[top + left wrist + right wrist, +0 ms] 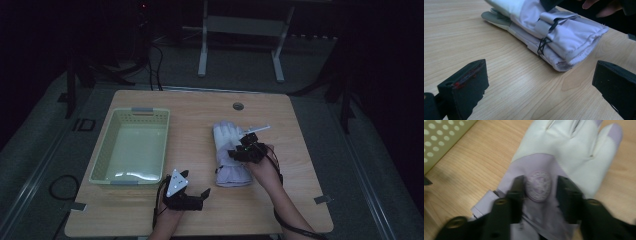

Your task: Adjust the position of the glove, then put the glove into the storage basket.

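A white and lilac glove lies flat on the wooden table, right of centre, fingers pointing away from the person. My right gripper rests on top of it. In the right gripper view its jaws stand open on either side of the round badge on the back of the glove. My left gripper hovers near the table's front edge, open and holding nothing. In the left gripper view the glove's cuff, bound with a black tie, lies just ahead of the gripper.
A pale green perforated basket with nothing in it stands on the left half of the table, its wall at the upper left of the right gripper view. A round cable hole sits near the far edge. A white frame stands on the floor beyond.
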Motion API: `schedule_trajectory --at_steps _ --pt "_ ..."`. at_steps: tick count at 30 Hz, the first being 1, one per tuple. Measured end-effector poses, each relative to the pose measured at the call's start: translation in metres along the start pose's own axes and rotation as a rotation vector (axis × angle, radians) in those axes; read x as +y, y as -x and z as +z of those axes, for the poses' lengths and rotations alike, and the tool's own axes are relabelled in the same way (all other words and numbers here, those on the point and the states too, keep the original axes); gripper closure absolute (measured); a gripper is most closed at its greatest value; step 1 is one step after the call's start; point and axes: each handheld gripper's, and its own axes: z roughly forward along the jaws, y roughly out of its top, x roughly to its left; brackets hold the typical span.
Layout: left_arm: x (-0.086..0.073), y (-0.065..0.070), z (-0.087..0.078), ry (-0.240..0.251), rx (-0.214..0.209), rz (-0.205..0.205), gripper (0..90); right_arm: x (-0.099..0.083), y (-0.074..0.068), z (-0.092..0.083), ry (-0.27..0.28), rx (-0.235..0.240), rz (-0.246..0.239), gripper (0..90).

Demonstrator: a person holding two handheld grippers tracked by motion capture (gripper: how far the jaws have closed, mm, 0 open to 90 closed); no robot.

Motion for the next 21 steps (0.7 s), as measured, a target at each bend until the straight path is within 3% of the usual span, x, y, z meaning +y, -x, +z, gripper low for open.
schedule_trajectory --at_steps 2,7,9,13,14,17,18,21 --pt "0.0 -0.001 0.0 -0.002 -0.004 -0.009 0.5 -0.002 0.001 -0.004 0.023 0.004 -0.018 43.5" --pt "0.001 -0.002 0.002 -0.019 -0.028 -0.004 0.5 -0.008 0.007 -0.017 0.092 0.02 0.017 32.6" --pt "0.001 -0.002 0.003 -0.029 -0.035 -0.007 0.5 -0.012 0.01 -0.022 0.09 0.033 0.004 22.9" --pt "0.003 -0.005 0.003 -0.05 -0.03 -0.01 0.5 -0.017 0.014 -0.027 0.092 0.058 0.009 18.3" --pt "0.004 -0.006 0.003 -0.052 -0.028 -0.014 0.5 -0.021 0.016 -0.032 0.095 0.054 -0.021 13.8" --pt "0.008 -0.01 0.002 -0.058 -0.035 -0.051 0.5 -0.025 0.018 -0.038 0.135 0.065 -0.048 14.6" --pt "0.009 -0.011 0.002 -0.062 -0.045 -0.057 0.6 -0.03 0.021 -0.045 0.198 0.037 -0.113 15.8" --pt "0.014 -0.01 0.003 -0.088 -0.064 -0.046 0.6 -0.035 0.026 -0.05 0.229 0.026 -0.131 15.8"
